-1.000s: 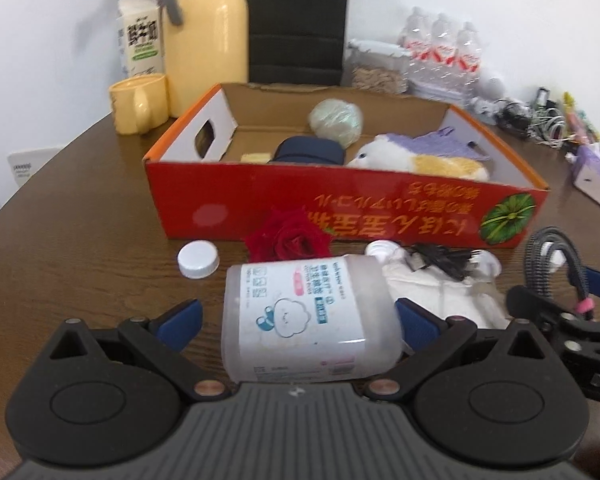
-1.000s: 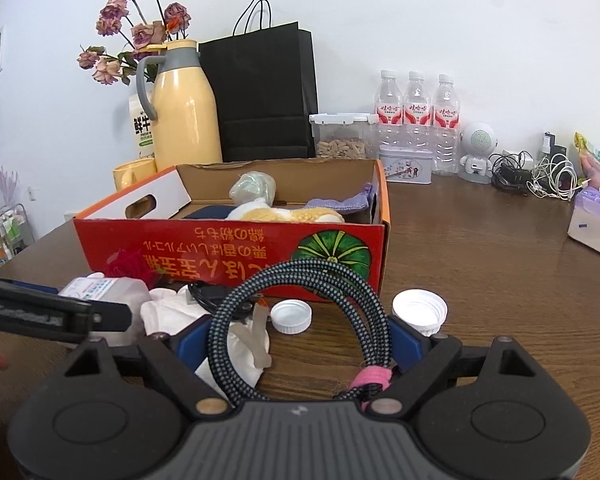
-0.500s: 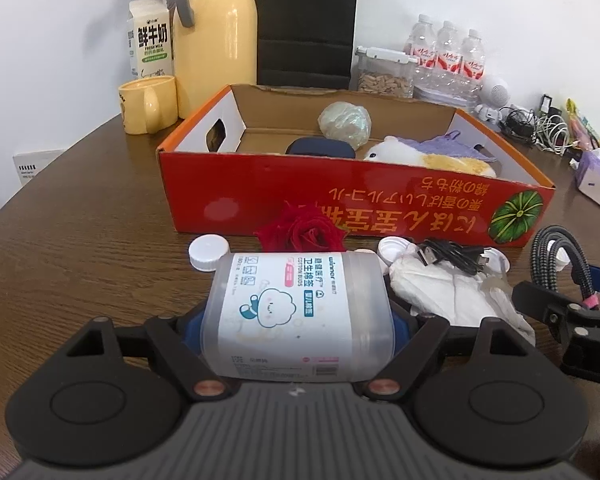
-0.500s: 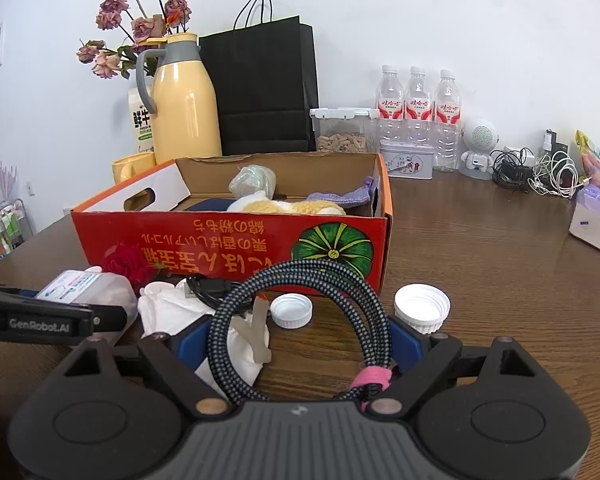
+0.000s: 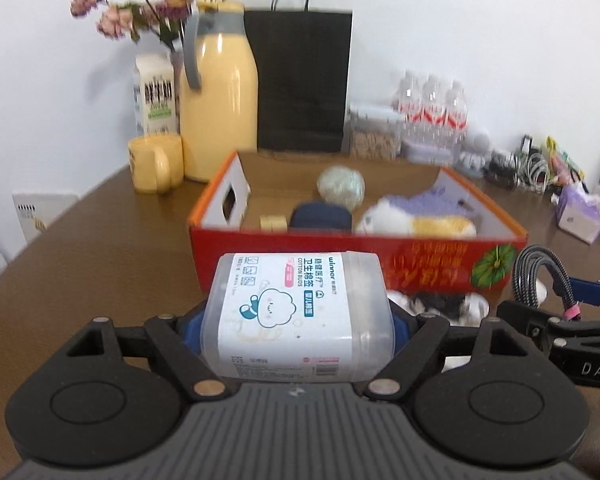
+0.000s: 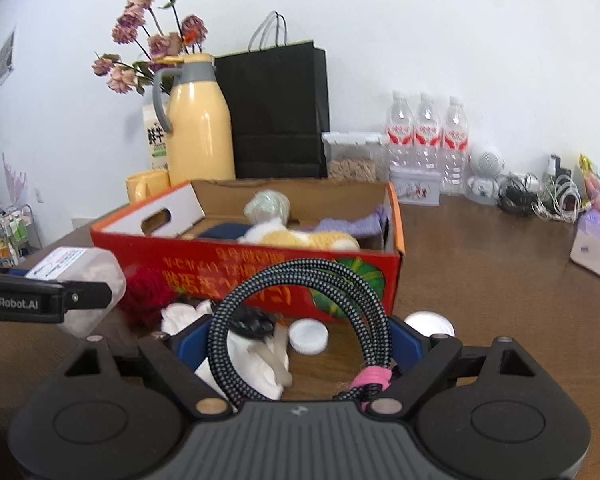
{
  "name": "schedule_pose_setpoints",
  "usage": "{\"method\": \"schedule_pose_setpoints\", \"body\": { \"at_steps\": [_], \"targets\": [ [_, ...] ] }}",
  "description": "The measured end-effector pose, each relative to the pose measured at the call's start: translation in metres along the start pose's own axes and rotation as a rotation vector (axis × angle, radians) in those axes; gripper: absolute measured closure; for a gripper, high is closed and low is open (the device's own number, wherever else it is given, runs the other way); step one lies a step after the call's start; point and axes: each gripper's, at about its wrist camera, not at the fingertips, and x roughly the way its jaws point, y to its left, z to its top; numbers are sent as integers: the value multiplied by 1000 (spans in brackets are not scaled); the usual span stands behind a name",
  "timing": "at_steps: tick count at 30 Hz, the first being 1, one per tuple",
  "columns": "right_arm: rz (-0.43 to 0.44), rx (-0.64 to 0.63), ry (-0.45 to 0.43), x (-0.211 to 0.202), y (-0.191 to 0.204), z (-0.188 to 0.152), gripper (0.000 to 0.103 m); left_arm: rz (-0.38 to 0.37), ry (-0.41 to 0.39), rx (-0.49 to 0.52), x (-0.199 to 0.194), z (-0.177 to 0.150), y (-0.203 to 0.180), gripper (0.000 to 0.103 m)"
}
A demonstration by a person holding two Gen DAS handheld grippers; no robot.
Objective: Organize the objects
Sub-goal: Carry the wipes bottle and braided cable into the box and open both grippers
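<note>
My dark brown wooden table (image 6: pixel 500 280), an open red cardboard box (image 6: pixel 260 276) on it, a yellow thermos jug (image 6: pixel 200 120), a yellow mug (image 5: pixel 154 164), three clear water bottles (image 6: pixel 426 136), two white round lids (image 6: pixel 309 336) before me

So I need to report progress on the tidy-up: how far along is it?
Partly done. Already in the red cardboard box: a plush toy, a dark pouch and a pale wrapped ball. In hand: the left tongs grip a cotton bud jar, the right tongs a coiled braided cable. Left on the table: a red rose, white cloth and two white lids.
</note>
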Motion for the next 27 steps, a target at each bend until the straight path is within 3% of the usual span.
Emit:
{"method": "schedule_pose_setpoints", "body": {
  "at_steps": [8, 15, 27],
  "targets": [
    [26, -52, -95, 3, 17, 41, 14, 0, -103, 3, 2, 36, 4, 20],
    [9, -75, -160, 34, 21, 92, 14, 10, -194, -28, 23, 80, 5, 20],
    [-27, -45, -67, 128, 18, 126, 14, 37, -165, -63, 105, 124, -3, 20]
  ]
}}
